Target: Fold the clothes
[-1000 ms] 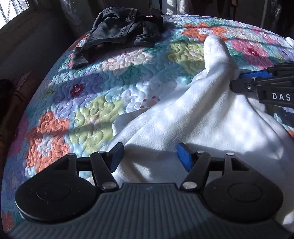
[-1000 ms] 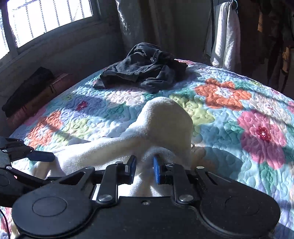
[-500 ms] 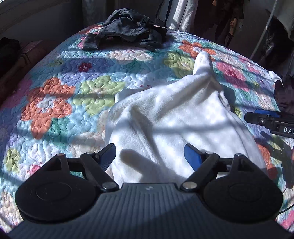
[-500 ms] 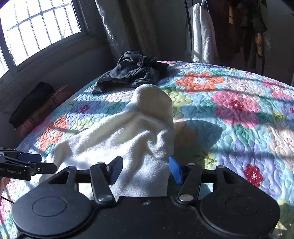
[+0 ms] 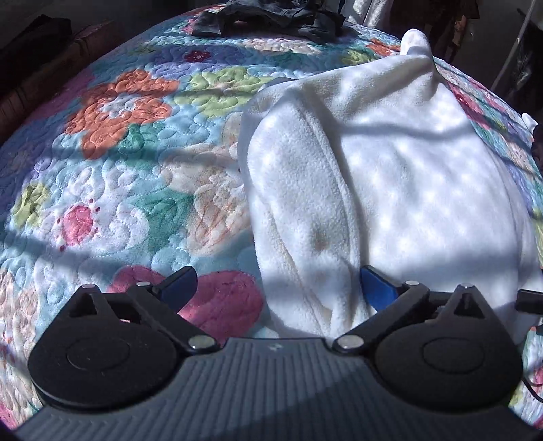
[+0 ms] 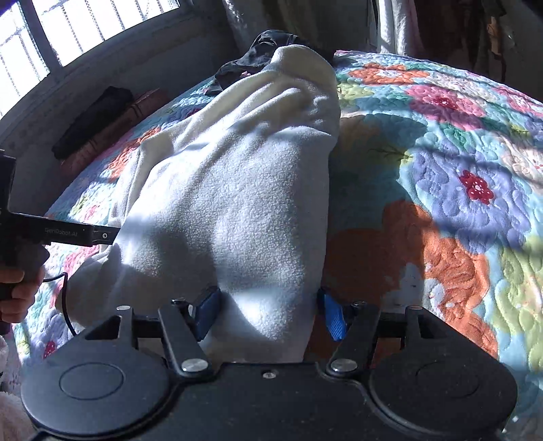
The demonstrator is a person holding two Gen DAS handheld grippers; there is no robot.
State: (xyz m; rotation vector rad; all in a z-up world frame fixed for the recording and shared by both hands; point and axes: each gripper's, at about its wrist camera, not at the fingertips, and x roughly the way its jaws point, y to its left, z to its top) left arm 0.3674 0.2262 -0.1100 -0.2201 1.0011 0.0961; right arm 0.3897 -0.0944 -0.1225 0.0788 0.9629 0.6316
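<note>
A white fleece garment (image 5: 390,169) lies on a flowered quilt (image 5: 118,152), with a narrow part stretching away toward the far side. My left gripper (image 5: 278,288) is open, its blue pads either side of the garment's near left edge. In the right wrist view the same garment (image 6: 237,186) fills the middle. My right gripper (image 6: 268,315) is open around its near right end. The left gripper's side (image 6: 68,234) shows at the left edge there.
A dark crumpled garment (image 5: 271,20) lies at the far side of the quilt, partly hidden behind the fleece in the right wrist view (image 6: 258,51). A window and wall ledge with a dark object (image 6: 91,118) lie beyond. Hanging clothes are at the back right.
Both grippers have opened wide and drawn back toward the near end of the white garment. The right gripper let go of the fleece it pinched a second ago. The garment now lies flatter.
</note>
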